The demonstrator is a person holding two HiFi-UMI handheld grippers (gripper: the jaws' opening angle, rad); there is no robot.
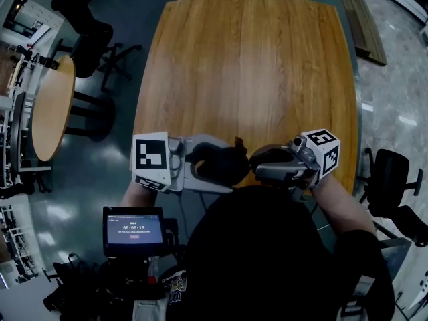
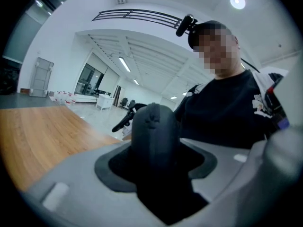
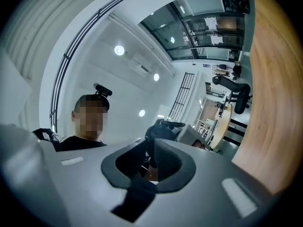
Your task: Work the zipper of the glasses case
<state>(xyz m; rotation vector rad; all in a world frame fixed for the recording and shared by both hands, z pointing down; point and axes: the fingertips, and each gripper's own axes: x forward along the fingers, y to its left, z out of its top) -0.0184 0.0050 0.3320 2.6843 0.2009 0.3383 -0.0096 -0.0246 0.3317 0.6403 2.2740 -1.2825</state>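
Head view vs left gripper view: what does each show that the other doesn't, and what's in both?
Head view only: the left gripper and right gripper meet at opposite ends of the glasses case by the table's near edge, with a timer screen below them.
Left gripper view only: its pads are clamped on the case's end, and the head-mounted camera and a ceiling light show.
Both: the case, the wooden table and the person's dark shirt.

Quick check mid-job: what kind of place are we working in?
Likely an open-plan office or lab hall: a large wooden table, a round table, office chairs and glazed partitions.
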